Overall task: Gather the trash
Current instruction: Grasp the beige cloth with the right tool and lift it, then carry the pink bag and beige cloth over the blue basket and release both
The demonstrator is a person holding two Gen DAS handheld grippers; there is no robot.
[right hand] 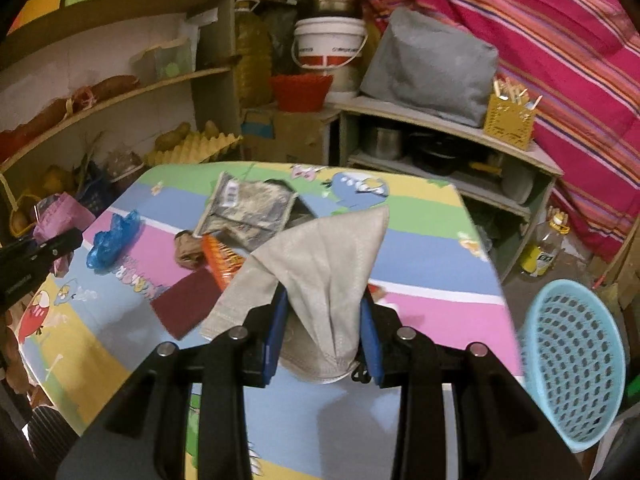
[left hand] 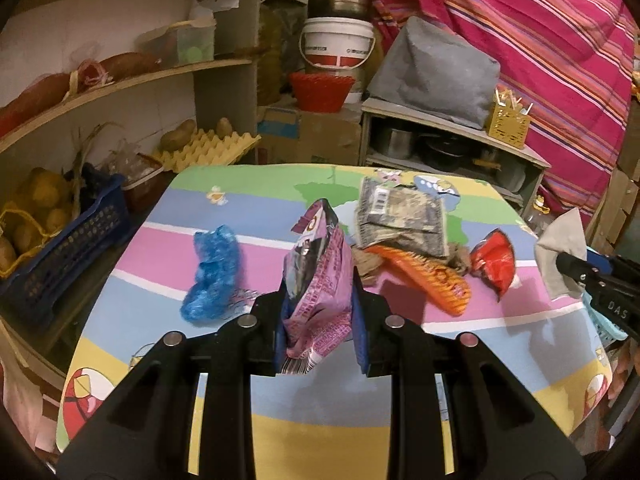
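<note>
Showing my two grippers raised over the patterned table point(right hand: 420, 240), each with one piece of trash clamped. The table carries what is left to collect: a grey printed packet point(left hand: 400, 216), a blue plastic bag point(left hand: 212, 272), an orange comb-like piece point(left hand: 424, 276), a red wrapper point(left hand: 494, 264), a brown crumple point(right hand: 188, 252) and a dark red cloth point(right hand: 186, 304). The turquoise basket point(right hand: 572, 364), which I take for the bin, stands off the table's right edge, low and just beside my right gripper point(right hand: 324, 344). That gripper is closed on a pale face mask point(right hand: 324, 272), whose long axis runs up and away from the jaws. My left gripper point(left hand: 318, 320) pinches a purple snack wrapper point(left hand: 320, 280) upright, long axis vertical. The deciding relation: the basket lies to the right of both claws, so my right hand is much nearer; the left would have to cross the whole table
</note>
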